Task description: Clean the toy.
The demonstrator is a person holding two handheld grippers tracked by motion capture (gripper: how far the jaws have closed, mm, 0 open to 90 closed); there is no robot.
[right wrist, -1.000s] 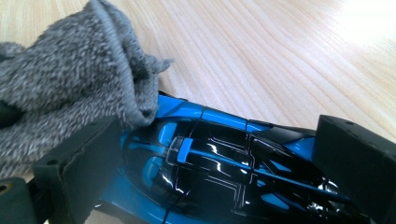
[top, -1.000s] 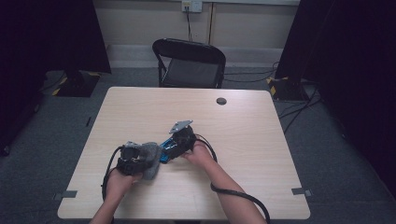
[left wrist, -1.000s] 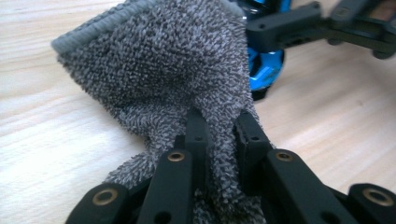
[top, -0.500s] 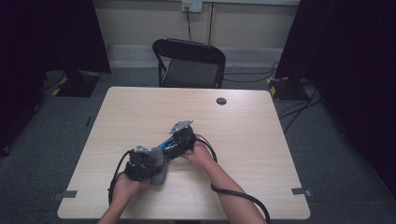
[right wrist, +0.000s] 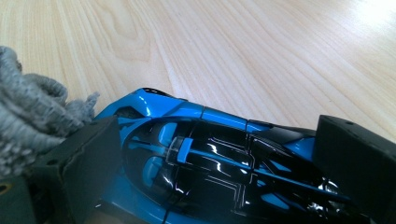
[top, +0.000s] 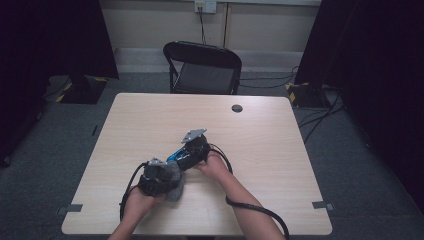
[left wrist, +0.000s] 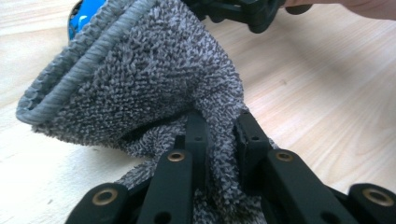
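My left gripper [left wrist: 219,135] is shut on a grey terry cloth [left wrist: 140,79], which bunches up between and ahead of its black jaws. In the high view the left gripper [top: 159,176] and the cloth [top: 175,187] sit at the table's front middle. My right gripper [top: 192,152] is just beyond, shut on a shiny blue and black toy car [right wrist: 201,158]. The car [top: 175,156] lies between the two grippers, its nose toward the cloth. The grey cloth [right wrist: 28,116] touches the car's front end at the left of the right gripper view.
The light wooden table [top: 280,150] has a small dark round cap [top: 237,108] near its far edge. A black folding chair [top: 202,67] stands behind the table. Cables trail from both grippers across the table's front.
My left gripper with the cloth has slid along the table toward the car's nose. The right gripper and the car have stayed where they were.
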